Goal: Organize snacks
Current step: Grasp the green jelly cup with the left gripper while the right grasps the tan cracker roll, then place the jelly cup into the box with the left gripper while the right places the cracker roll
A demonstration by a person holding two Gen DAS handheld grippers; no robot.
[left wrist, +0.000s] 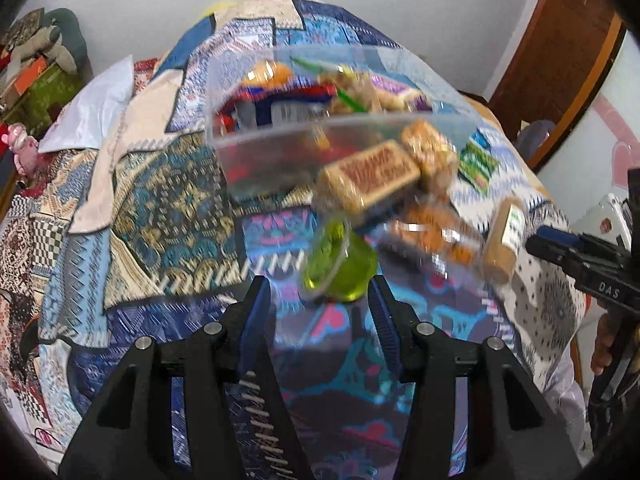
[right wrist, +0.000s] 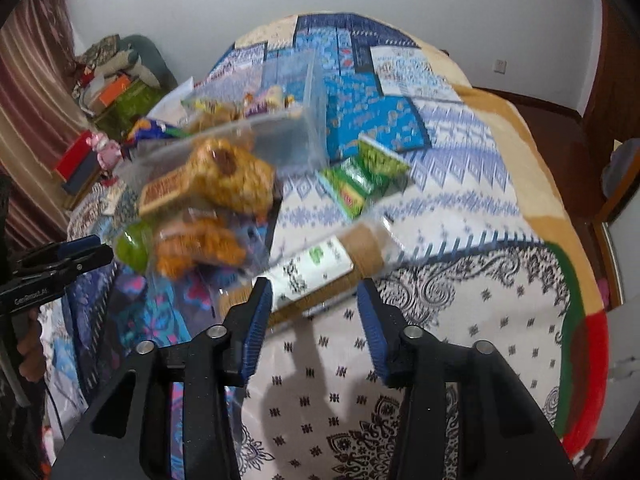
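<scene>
1. Snacks are spread on a patchwork bedspread [right wrist: 460, 184], with a clear plastic container [left wrist: 280, 148] sitting further back that already has a few packets in it. I'd guess the loose ones in front are meant to go in there.

2. Left gripper [left wrist: 320, 292]: jaws partly open, nothing between the pads. A green jelly cup [left wrist: 340, 268] lies just ahead of the tips, a bit toward the right finger. Looks like the obvious target.

3. Right gripper [right wrist: 314, 292]: also partly open and empty. A long tan wrapped bar with a white label [right wrist: 320, 268] lies right at the tips. Its long axis runs diagonally, low-left to upper-right, so the jaws sit roughly across it. Decent line-up for a pinch across the narrow side.

4. Between the two there's a pile: a brown-label cake bar [left wrist: 372, 176], a round nutty pastry [right wrist: 236, 176] and an orange snack bag [right wrist: 200, 248], all touching or overlapping. A green packet [right wrist: 360, 184] sits apart on the right.

5. Room: open bedspread on the right gripper's side, crowded on the left's. The container is nearer the left hand.

6. Everything's motion-blurred, so labels are unreadable.
</scene>
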